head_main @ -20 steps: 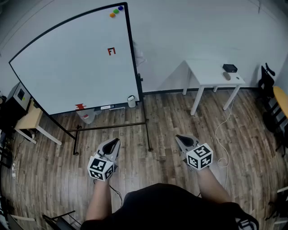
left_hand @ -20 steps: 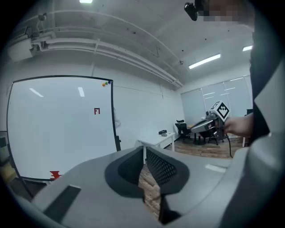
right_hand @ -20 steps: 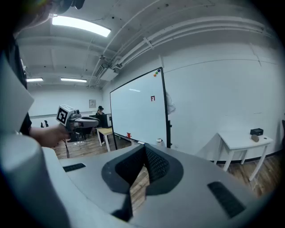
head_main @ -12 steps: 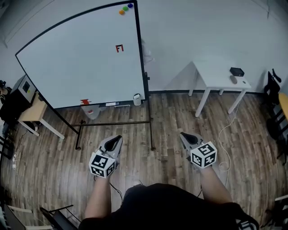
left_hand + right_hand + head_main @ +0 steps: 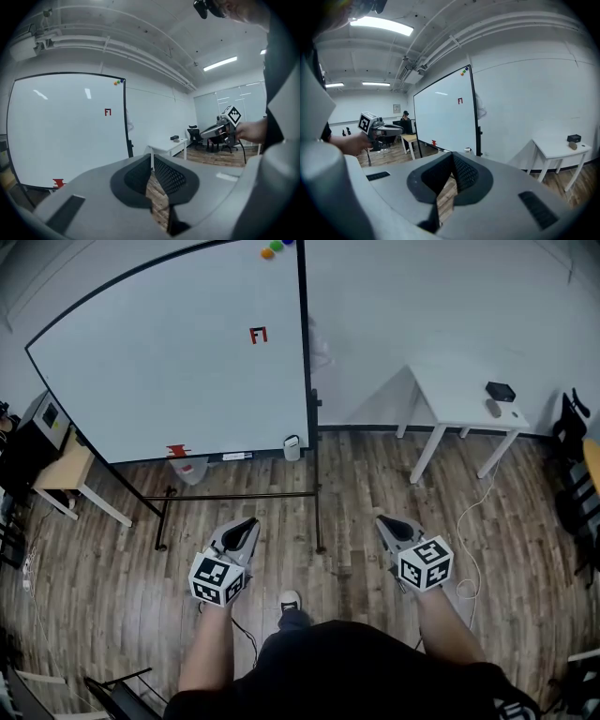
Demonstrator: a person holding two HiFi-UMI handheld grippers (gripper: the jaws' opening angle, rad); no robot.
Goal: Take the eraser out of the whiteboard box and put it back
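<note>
Held left gripper [image 5: 246,525] and right gripper [image 5: 386,523], jaws pressed together, empty. Saw no eraser, presumably inside small white box [image 5: 292,447] at lower corner of white whiteboard [image 5: 169,362]. Probably light, soft-faced; best pinched across firm sides.

Bare wooden floor [image 5: 361,488] ahead, open right up to the whiteboard [image 5: 169,352]. Low across the way, the stand's crossbar [image 5: 239,494] and right post [image 5: 316,512]. Wide gap between post and white tabletop [image 5: 459,407]. Loose cable [image 5: 461,526] on the floor at right. Wooden tabletop [image 5: 64,479] off left.
</note>
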